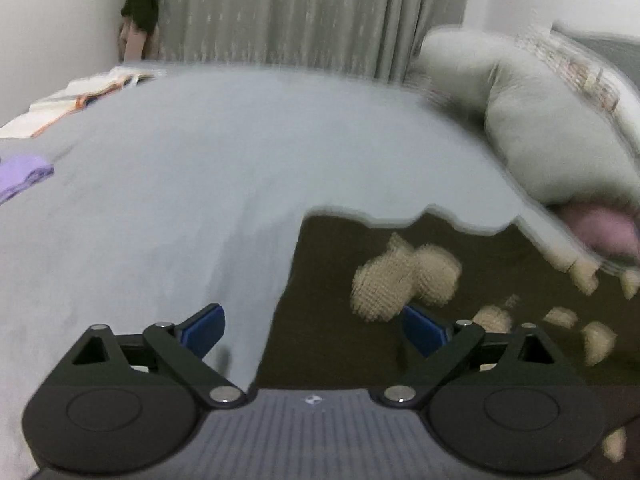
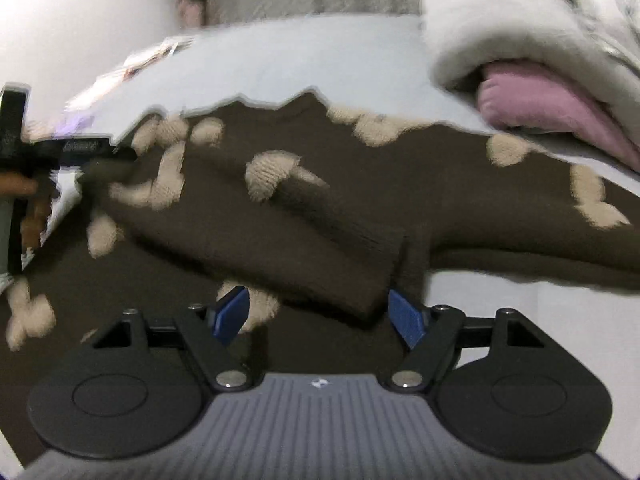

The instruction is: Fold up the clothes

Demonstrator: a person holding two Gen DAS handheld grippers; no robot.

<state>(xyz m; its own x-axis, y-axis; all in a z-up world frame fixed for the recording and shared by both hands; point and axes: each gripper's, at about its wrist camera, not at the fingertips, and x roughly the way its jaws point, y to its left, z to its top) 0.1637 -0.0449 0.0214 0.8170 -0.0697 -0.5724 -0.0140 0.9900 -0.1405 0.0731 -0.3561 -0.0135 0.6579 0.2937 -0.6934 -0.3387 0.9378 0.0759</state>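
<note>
brown sweater sleeve angling toward camera

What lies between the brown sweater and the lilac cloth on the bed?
Only bare grey bedsheet shows between the brown sweater and the lilac cloth, in the left wrist view.

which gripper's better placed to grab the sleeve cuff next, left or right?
Right. The right gripper is open with the brown sweater's folded sleeve cuff directly ahead. The left gripper, also open, faces mostly bedsheet.

A bed with a pale grey sheet meets grey curtains, white walls, and possibly a rolled duvet.
</note>
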